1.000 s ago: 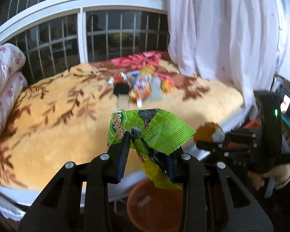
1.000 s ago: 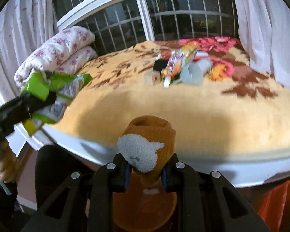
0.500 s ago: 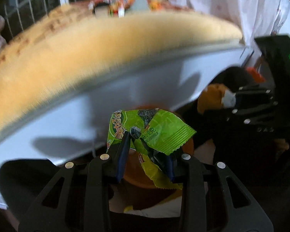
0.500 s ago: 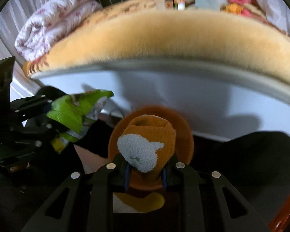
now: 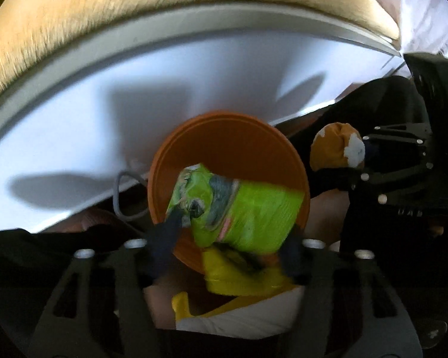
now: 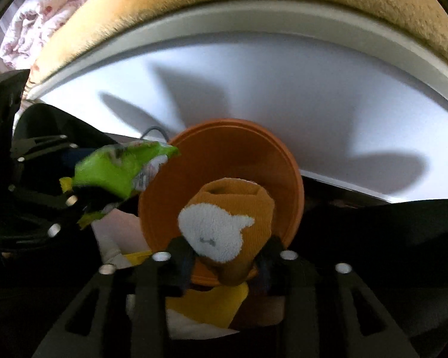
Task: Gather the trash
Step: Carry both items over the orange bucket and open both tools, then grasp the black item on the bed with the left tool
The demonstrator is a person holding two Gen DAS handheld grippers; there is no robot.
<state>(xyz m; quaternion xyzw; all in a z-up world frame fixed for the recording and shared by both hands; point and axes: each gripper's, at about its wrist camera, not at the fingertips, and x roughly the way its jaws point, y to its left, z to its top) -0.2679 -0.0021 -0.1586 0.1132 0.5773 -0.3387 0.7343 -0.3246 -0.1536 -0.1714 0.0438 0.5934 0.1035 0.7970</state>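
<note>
My left gripper (image 5: 228,246) has its jaws spread wide, and a green snack wrapper (image 5: 239,208) lies loose between them over the orange bin (image 5: 224,137). The wrapper looks blurred. My right gripper (image 6: 225,256) is shut on an orange and white sock (image 6: 224,223) and holds it over the same bin (image 6: 224,149). The right gripper and sock also show in the left wrist view (image 5: 337,149), to the right of the bin. The wrapper shows at the left in the right wrist view (image 6: 119,170).
The bin stands on the floor against the white bed frame (image 5: 74,113), under the edge of the orange blanket (image 5: 134,9). Yellow and white trash (image 5: 242,301) lies inside the bin. A folded floral quilt (image 6: 38,21) lies at the far left of the bed.
Both grippers have dropped from bed height down to the bin. My left gripper's jaws have spread apart and the green wrapper has come loose. The right gripper still grips the sock.
</note>
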